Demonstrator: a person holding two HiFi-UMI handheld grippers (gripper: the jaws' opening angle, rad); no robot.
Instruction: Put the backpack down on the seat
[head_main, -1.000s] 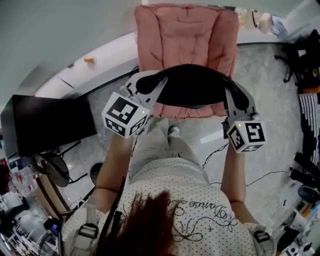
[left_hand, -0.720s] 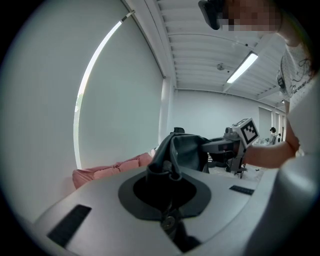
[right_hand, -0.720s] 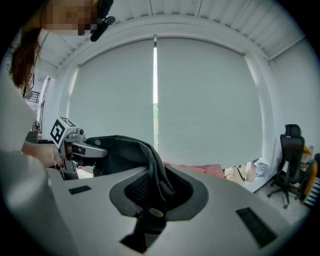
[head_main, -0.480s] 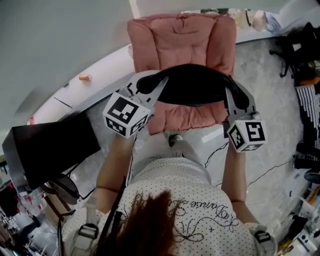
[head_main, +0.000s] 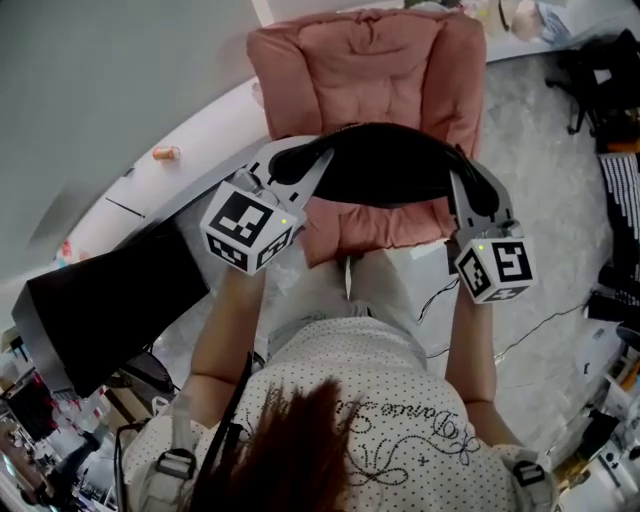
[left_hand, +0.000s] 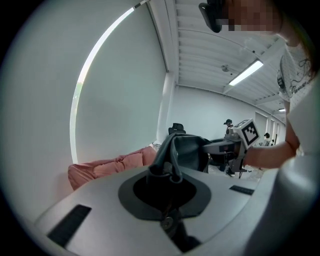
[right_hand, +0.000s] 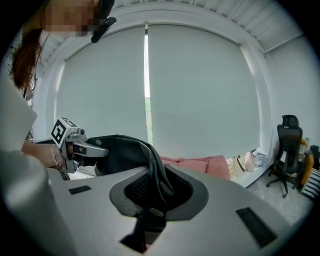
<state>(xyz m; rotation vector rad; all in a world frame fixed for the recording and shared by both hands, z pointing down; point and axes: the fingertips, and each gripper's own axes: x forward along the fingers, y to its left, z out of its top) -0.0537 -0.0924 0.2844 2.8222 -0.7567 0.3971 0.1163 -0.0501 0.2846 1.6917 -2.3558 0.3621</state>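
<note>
Since the earlier head view, the pink seat (head_main: 365, 70) has drawn closer under the person: its front edge now lies just ahead of the person's legs, and more of the seat cushion shows beyond the carried load. The black panel (head_main: 110, 300) to the left of the seat has also shifted in the view. The backpack (head_main: 385, 175) keeps its place between the two hands and now hangs over the middle of the seat cushion, in front of the seat back. Whether it touches the cushion cannot be told from the head view; in both gripper views it appears suspended above the seat. The left gripper (head_main: 298, 162) is clamped on a dark strap at the backpack's left end, the fold of material pinched tight between its jaws (left_hand: 167, 170). The right gripper (head_main: 462, 178) is likewise closed on a strap at the right end (right_hand: 157, 182). Judgement: the approach is nearly complete. The remaining step is to lower the backpack onto the seat cushion, then release both straps.
</note>
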